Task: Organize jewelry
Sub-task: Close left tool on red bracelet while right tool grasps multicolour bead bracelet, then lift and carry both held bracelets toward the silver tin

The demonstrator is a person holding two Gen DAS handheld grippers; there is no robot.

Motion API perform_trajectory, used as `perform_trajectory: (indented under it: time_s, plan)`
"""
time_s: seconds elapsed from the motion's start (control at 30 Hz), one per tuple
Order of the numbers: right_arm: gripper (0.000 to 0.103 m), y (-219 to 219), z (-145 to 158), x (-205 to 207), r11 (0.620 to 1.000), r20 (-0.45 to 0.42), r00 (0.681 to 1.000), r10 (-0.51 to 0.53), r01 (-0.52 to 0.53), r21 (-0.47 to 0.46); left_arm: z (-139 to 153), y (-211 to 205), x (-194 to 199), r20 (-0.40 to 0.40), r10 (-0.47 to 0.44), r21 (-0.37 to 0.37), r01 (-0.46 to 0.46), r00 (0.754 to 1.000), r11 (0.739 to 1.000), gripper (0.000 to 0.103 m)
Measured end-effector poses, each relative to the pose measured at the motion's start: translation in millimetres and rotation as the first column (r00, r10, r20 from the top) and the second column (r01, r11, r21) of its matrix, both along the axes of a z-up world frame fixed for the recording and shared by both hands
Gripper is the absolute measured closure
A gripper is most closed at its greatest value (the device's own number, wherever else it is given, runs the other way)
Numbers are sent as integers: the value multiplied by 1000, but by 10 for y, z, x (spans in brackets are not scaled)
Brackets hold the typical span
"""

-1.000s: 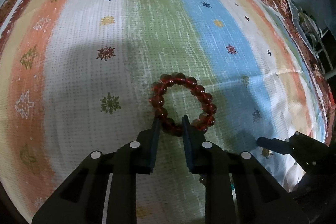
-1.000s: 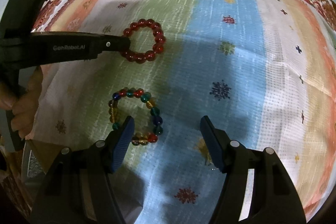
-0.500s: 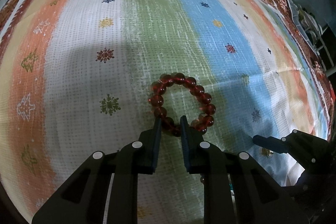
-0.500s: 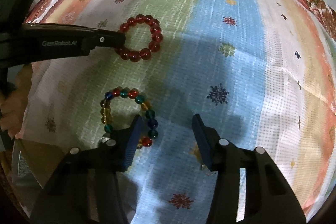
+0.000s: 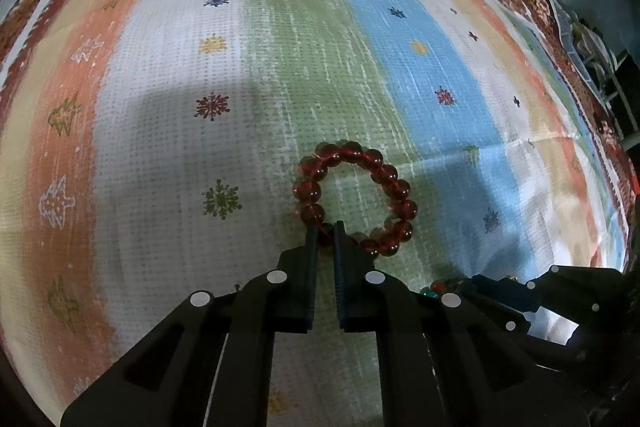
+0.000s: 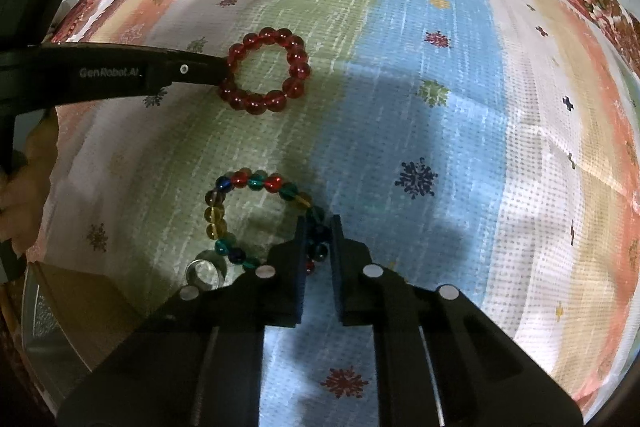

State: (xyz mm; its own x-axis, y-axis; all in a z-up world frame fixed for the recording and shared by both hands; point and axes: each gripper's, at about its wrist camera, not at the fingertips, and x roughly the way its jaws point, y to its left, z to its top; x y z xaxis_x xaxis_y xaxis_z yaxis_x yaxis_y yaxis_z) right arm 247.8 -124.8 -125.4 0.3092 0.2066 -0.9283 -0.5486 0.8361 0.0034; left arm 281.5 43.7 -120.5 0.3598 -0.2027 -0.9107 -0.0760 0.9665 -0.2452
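Glass dish [image 6: 48, 315] cut off bottom-left

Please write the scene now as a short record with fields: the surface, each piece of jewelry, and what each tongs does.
surface: striped cloth with snowflake prints
red bracelet: flat on the green stripe
multicolour bracelet: flat, nearer the right camera
clear ring: beside the multicolour bracelet
left tongs: shut on the red bracelet's near edge
right tongs: shut on the multicolour bracelet's beads

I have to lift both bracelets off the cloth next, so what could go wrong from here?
The left gripper pinches a single bead of the red bracelet; round glass may slip out. The right gripper clamps the multicolored bracelet low against the tablecloth, so cloth might lift too.
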Motion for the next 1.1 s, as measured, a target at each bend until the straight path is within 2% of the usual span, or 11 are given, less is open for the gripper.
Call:
perform_trajectory:
  time_s: [0.2,0.37,0.47,0.53,0.6,0.77,0.9,1.03,1.1]
  plan:
    - [92,-20,47,-11,1000,4,1000,-8,8,9,11,74,-18,-5,21,-8,-21,1000,1000,103]
    - [92,-26,60,-30,1000,6,1000,-7,7,6,12,133,-7,-13,39,-49,-40,999,998,103]
    - [92,-21,59,-34,1000,4,1000,-8,8,6,9,139,1,-21,39,-80,-40,999,996,101]
    - [92,-16,58,-30,1000,1,1000,-9,9,7,3,133,8,-23,39,-78,-41,999,996,94]
    - [92,-13,51,-29,1000,0,1000,-8,8,5,1,128,18,-24,45,-68,-47,999,997,76]
    - [92,-5,43,-19,1000,-3,1000,-8,8,6,-21,107,70,-27,47,-40,-48,999,998,66]
    - [92,-4,45,-15,1000,-1,1000,-8,8,2,-38,73,140,-27,48,-8,-48,998,999,66]
    - [92,-1,40,-12,1000,0,1000,-6,6,1,-70,-56,165,-30,9,81,-6,1000,997,65]
    - [92,4,37,-12,1000,1,1000,-4,4,-2,-82,-102,161,-30,-7,124,11,1000,992,69]
